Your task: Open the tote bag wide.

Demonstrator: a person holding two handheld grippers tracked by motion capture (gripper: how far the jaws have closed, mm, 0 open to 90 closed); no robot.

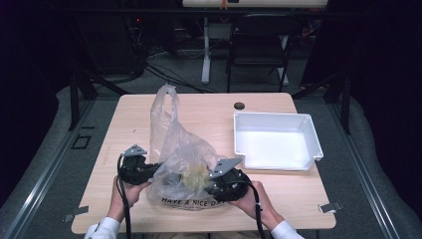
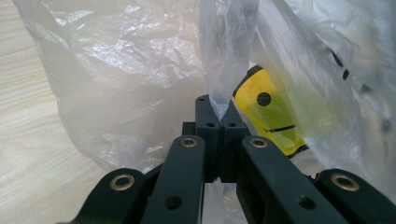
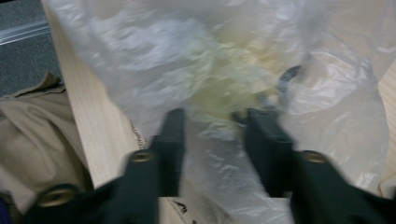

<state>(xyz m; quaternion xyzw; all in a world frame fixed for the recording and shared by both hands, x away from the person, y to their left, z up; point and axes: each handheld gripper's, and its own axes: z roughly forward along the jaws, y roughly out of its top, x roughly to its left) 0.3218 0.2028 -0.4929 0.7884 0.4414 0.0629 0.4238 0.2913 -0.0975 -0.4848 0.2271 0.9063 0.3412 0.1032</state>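
A translucent plastic bag (image 1: 176,149) printed "HAVE A NICE DAY" stands crumpled on the wooden table (image 1: 209,112), one handle sticking up. My left gripper (image 1: 157,170) is at the bag's left side. In the left gripper view my left gripper (image 2: 218,112) is shut on a pinched fold of the bag (image 2: 140,70), with the yellow smiley print (image 2: 273,114) just behind. My right gripper (image 1: 210,182) is at the bag's right side. In the blurred right gripper view my right gripper (image 3: 217,137) has its jaws apart, with bag film (image 3: 196,56) lying between and beyond them.
A white empty tray (image 1: 303,159) sits on the right half of the table. A dark round hole (image 1: 239,105) is near the far edge. A folding chair (image 1: 259,45) and cables lie beyond the table. Beige cloth (image 3: 32,135) is at the near edge.
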